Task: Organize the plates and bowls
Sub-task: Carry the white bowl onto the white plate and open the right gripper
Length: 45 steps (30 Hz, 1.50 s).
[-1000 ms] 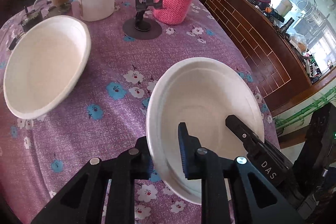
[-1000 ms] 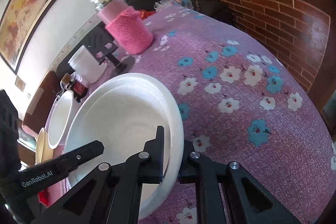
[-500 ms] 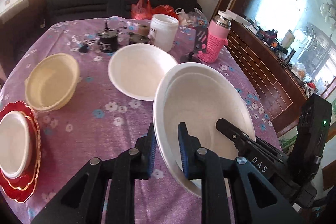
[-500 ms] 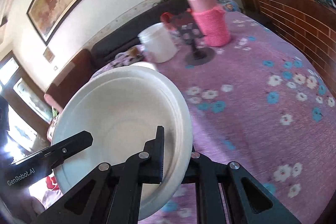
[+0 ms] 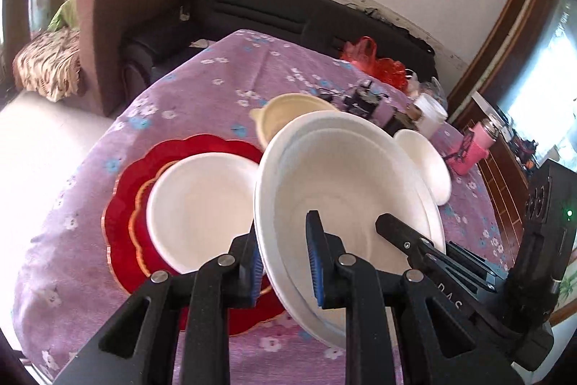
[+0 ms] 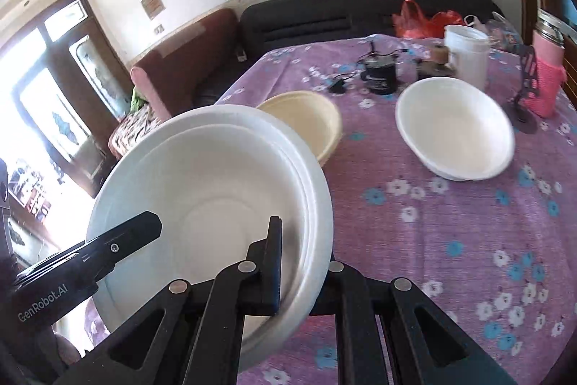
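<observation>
Both grippers hold one large white bowl [image 5: 346,183], lifted and tilted above the table. My left gripper [image 5: 285,258] is shut on its left rim. My right gripper [image 6: 303,262] is shut on its right rim; the bowl [image 6: 216,204] fills the right wrist view's lower left. Below and left of it, a white plate [image 5: 198,204] lies on a red scalloped plate [image 5: 122,204]. A cream bowl [image 5: 285,114] [image 6: 306,118] sits behind the held bowl. Another white bowl [image 6: 454,132] [image 5: 425,161] stands on the table to the right.
The round table has a purple flowered cloth [image 6: 432,222]. At its far side stand a white tub [image 6: 467,55], a pink-sleeved flask [image 6: 548,78], a black phone stand [image 6: 524,92], a dark jar [image 6: 380,74] and red bags [image 5: 371,60]. Sofas lie behind.
Both grippers have carried the white bowl left across the table, from near the pink flask to above the red plate stack. Both stayed shut on its rim.
</observation>
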Tool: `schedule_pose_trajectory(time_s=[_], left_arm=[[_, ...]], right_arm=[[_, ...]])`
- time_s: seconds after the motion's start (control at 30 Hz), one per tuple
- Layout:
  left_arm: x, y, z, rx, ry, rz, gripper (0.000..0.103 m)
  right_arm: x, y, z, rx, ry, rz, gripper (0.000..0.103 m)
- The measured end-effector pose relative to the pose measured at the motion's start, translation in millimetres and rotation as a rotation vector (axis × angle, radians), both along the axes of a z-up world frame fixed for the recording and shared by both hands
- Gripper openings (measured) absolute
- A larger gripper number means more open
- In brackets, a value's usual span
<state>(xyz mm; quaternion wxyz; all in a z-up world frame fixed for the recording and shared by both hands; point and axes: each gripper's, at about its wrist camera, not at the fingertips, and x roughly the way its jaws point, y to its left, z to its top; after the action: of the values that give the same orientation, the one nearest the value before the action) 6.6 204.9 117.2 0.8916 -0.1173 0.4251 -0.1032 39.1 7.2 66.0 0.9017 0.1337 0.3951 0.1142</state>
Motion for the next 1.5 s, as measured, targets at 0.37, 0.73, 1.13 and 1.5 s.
schedule_pose_trajectory(time_s=[0.37, 0.73, 1.13, 1.5], left_arm=[[38, 61, -44, 0.009, 0.097, 0.104, 0.019], [39, 86, -43, -0.015, 0.066, 0.163, 0.022], [12, 101, -23, -0.052, 0.007, 0.172, 0.037], [-30, 123, 12, -0.099, -0.08, 0.192, 0.053]], right_arm=[[52, 92, -25, -0.161, 0.08, 0.087, 0.01], [65, 105, -38, -0.198, 0.101, 0.071, 0.01], [64, 127, -40, -0.256, 0.014, 0.06, 0.012], [61, 118, -29, -0.171, -0.031, 0.056, 0.065]])
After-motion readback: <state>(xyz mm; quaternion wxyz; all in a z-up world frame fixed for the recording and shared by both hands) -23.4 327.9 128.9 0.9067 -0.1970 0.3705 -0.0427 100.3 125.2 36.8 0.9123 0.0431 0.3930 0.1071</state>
